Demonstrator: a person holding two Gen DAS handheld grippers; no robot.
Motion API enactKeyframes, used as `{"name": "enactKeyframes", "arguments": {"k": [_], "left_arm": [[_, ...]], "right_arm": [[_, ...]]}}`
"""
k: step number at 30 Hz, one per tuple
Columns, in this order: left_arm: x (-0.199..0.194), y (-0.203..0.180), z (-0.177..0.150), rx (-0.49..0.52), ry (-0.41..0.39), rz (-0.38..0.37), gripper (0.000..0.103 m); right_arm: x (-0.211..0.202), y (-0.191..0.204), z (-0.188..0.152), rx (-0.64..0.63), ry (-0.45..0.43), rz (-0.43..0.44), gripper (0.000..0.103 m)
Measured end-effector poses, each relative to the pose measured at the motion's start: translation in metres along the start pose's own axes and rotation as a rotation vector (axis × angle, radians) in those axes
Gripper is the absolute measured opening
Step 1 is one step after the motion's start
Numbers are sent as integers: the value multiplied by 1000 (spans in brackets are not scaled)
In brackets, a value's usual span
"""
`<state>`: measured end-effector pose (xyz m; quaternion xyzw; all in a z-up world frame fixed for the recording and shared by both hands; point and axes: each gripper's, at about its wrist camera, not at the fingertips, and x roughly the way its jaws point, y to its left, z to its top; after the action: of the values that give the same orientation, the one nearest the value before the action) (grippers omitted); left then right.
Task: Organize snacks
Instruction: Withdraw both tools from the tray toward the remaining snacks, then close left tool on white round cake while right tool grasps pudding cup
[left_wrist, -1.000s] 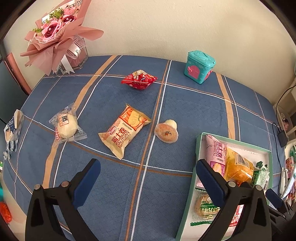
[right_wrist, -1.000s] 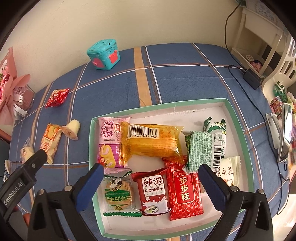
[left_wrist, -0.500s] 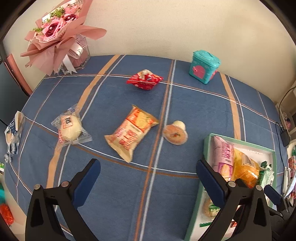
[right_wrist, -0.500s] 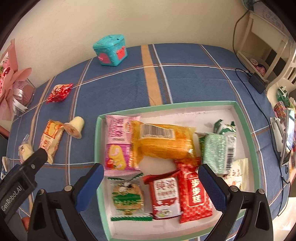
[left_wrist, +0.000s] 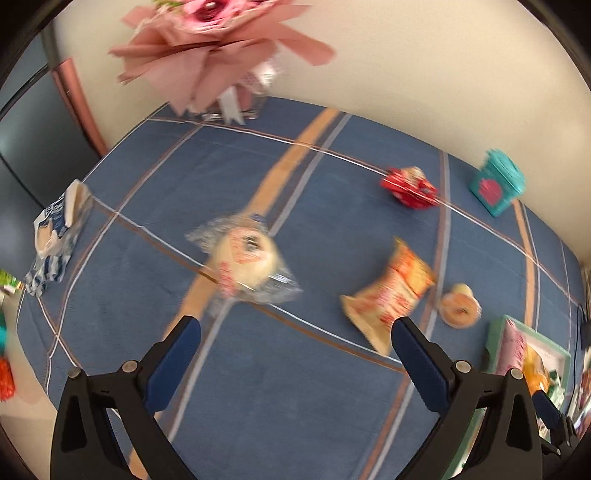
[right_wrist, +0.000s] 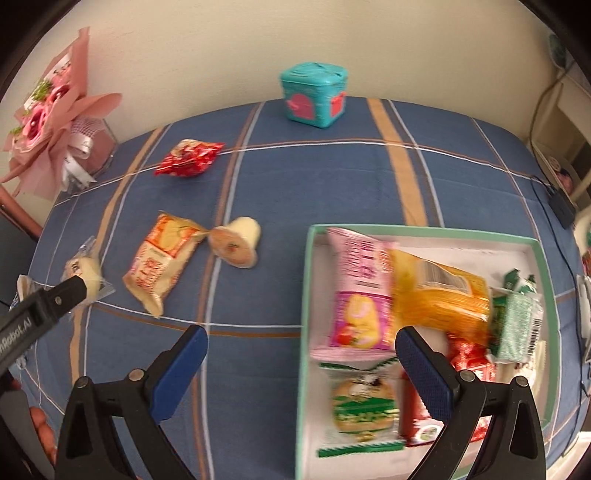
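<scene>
My left gripper (left_wrist: 295, 332) is open and empty, just short of a clear-wrapped round bun (left_wrist: 243, 258) on the blue cloth. Right of it lie an orange snack pack (left_wrist: 388, 295), a jelly cup (left_wrist: 460, 306) and a red packet (left_wrist: 410, 186). My right gripper (right_wrist: 301, 343) is open and empty over the left edge of the green-rimmed tray (right_wrist: 308, 295), which holds several packets, among them a pink one (right_wrist: 356, 291). In the right wrist view the bun (right_wrist: 86, 271), orange pack (right_wrist: 162, 264), jelly cup (right_wrist: 236, 245) and red packet (right_wrist: 188, 158) lie left of the tray.
A pink bouquet (left_wrist: 218, 48) stands at the back left and a teal box (left_wrist: 496, 184) at the back by the wall. A blue-white wrapper (left_wrist: 55, 229) lies at the cloth's left edge. The tray corner (left_wrist: 495, 332) shows at the right.
Both grippers have swung left. The left one has come close to the bun, and the right one has moved from over the tray's middle to its left edge. Both stay open.
</scene>
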<state>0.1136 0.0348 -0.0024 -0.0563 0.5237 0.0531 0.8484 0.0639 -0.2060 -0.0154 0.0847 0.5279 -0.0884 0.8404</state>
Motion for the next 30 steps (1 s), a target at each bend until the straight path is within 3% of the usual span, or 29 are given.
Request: {"name": "enactKeyframes", "arguments": {"k": [11, 20, 25, 30], "left_arm": [[25, 40, 27, -125, 7, -29, 102], [64, 39, 38, -123, 33, -19, 101], [83, 42, 38, -131, 49, -20, 97], [92, 40, 36, -131, 53, -29, 84]], "right_arm": [[3, 22, 30, -4, -75, 56, 102], [41, 37, 50, -3, -45, 84, 87], [64, 46, 56, -25, -21, 83, 78], [77, 48, 58, -24, -5, 73, 72]]}}
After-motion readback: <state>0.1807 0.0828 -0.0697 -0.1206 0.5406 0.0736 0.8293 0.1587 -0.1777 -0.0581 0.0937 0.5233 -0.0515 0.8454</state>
